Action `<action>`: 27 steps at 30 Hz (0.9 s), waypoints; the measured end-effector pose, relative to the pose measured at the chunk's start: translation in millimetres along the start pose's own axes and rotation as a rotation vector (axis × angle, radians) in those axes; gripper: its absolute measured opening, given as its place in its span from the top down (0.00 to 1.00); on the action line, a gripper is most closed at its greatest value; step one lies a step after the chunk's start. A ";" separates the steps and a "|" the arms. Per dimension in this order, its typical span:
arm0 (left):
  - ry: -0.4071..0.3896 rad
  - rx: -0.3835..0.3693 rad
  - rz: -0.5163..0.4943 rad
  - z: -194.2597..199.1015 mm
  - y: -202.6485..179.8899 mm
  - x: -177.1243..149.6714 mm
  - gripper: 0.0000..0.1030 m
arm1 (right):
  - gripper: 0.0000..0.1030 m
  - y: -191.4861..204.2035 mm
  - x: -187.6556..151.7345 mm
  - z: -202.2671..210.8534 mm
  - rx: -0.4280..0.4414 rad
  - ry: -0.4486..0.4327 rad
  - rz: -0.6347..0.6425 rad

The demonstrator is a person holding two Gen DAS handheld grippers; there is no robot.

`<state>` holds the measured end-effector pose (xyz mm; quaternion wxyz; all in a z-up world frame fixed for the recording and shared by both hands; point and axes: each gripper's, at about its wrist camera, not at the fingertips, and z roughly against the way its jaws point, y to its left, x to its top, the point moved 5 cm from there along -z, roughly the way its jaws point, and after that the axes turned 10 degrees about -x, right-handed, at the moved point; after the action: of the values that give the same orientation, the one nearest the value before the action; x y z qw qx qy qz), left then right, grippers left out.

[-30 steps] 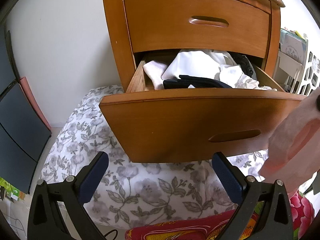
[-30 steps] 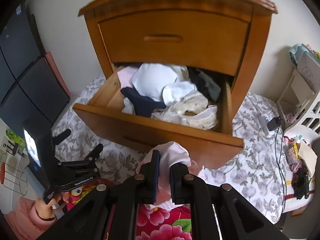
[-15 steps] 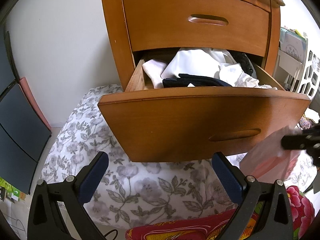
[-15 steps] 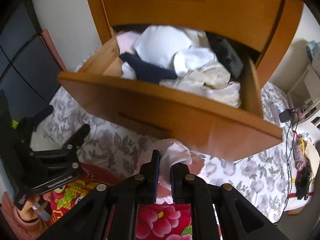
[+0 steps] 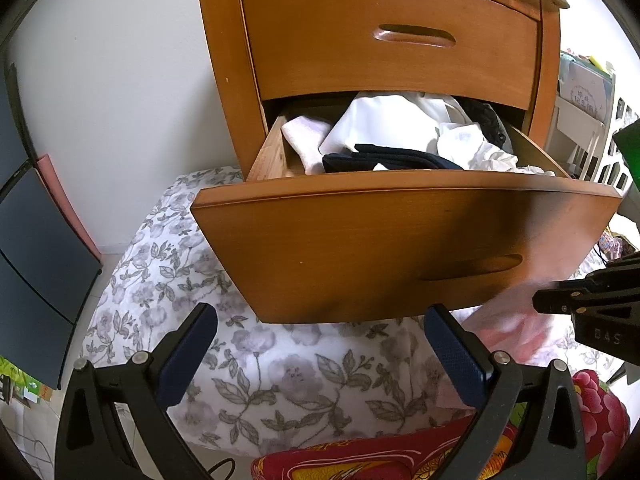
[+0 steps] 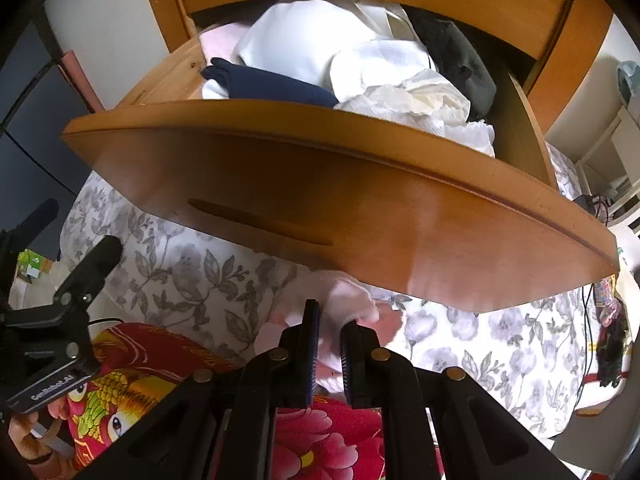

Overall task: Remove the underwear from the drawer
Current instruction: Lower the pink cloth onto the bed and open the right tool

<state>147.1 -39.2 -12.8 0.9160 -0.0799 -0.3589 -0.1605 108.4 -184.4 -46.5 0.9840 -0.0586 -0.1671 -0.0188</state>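
Pink underwear [image 6: 344,308] is pinched between the nearly closed pads of the right hand-held gripper [image 6: 330,344], outside the drawer and below its front panel, just above the floral bedsheet [image 6: 192,280]. In the left wrist view the same garment [image 5: 516,320] appears blurred at the right edge, next to the black body of the right hand-held gripper. The left hand-held gripper [image 5: 320,348] has its blue-padded fingers [image 5: 188,352] spread wide with nothing between them, pointing at the sheet under the drawer. The wooden drawer [image 5: 400,240] stands pulled out of the nightstand [image 5: 224,60], with white, dark navy and black clothes [image 5: 400,136] heaped inside. A red flowered blanket [image 6: 328,436] lies beneath the right hand-held gripper.
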 end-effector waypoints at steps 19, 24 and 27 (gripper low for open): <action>0.024 -0.012 -0.001 -6.6 0.4 -0.1 0.00 | 0.23 -16.4 -6.3 3.5 0.005 -0.047 -0.090; 0.031 -0.013 -0.001 -8.4 0.8 0.5 0.00 | 0.09 -22.5 -15.0 -0.2 0.024 -0.047 -0.143; 0.032 -0.016 -0.005 -9.4 0.5 0.6 0.00 | 0.02 -22.8 -17.5 -1.1 0.023 -0.052 -0.157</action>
<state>153.7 -41.4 -19.3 0.9205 -0.0838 -0.3430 -0.1671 90.9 -206.9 -50.9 0.9754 -0.0347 -0.1971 -0.0926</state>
